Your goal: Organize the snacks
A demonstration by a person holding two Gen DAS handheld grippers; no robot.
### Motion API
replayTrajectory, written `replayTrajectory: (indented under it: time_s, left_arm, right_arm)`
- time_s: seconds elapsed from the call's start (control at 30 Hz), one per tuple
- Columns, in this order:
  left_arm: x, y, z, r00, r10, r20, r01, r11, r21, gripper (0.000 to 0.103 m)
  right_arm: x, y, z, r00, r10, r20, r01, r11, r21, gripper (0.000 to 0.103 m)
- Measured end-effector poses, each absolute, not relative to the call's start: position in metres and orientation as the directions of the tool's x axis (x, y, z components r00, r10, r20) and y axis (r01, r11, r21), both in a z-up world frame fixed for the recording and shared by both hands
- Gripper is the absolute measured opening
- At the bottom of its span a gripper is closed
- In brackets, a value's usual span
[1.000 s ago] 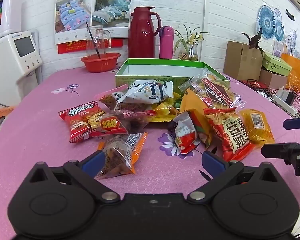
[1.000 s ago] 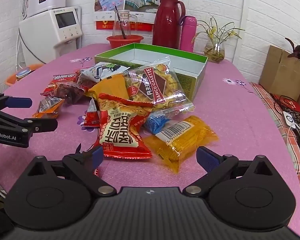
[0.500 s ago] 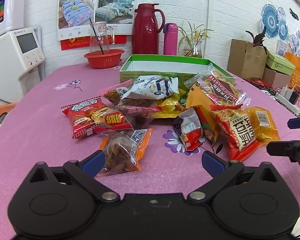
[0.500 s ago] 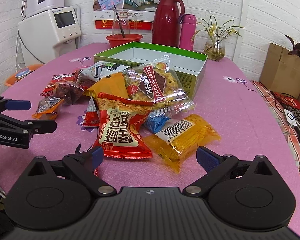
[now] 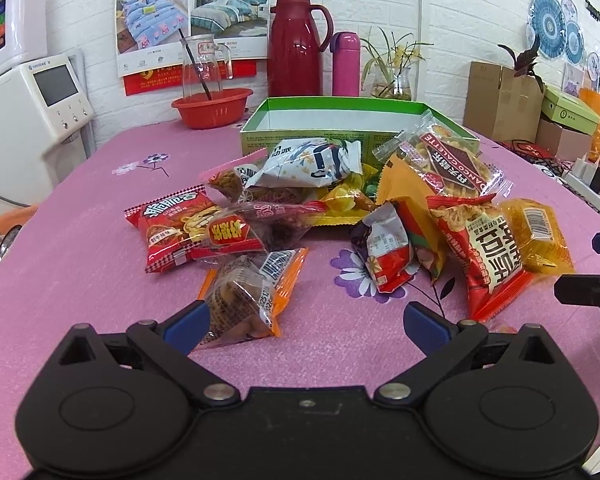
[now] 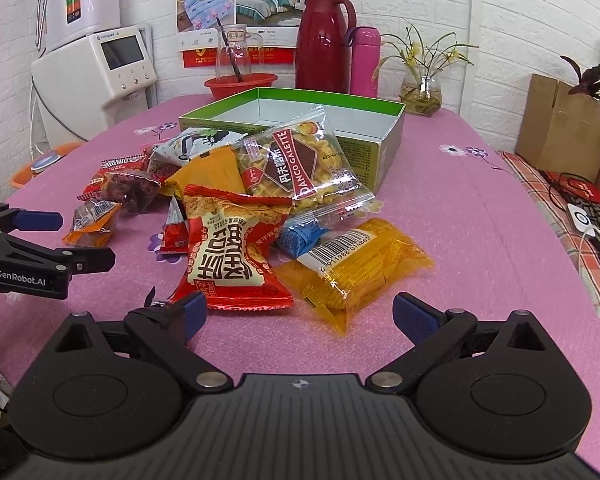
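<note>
Opening step, as judged: hovering with both claws spread wide and gripping nothing, no packet yet in the green box. Left claw facing the orange-edged packet, lying nearest on the pink tabletop well short of the box, long axis running obliquely toward the box's left end. Right claw facing the red noodle packet and yellow packet. Next move probably calling for lowering a claw astride one packet's short width, then closing.
</note>
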State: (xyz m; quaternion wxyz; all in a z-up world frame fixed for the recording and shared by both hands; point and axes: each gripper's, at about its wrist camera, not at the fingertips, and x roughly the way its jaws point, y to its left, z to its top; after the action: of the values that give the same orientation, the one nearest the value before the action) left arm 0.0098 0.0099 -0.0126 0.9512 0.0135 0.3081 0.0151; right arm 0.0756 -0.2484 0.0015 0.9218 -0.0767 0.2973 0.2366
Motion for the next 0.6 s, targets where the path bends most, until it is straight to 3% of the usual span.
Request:
replayTrajectory:
  time_s: [0.6]
  left_arm:
    - [0.017,-0.008,-0.011,0.791,0.042,-0.61,0.002,0.997,0.072,0.103]
  right_arm:
    - [0.084,-0.267,-0.005,0.711,0.406,-0.575,-0.464,0.885,0.052,0.103]
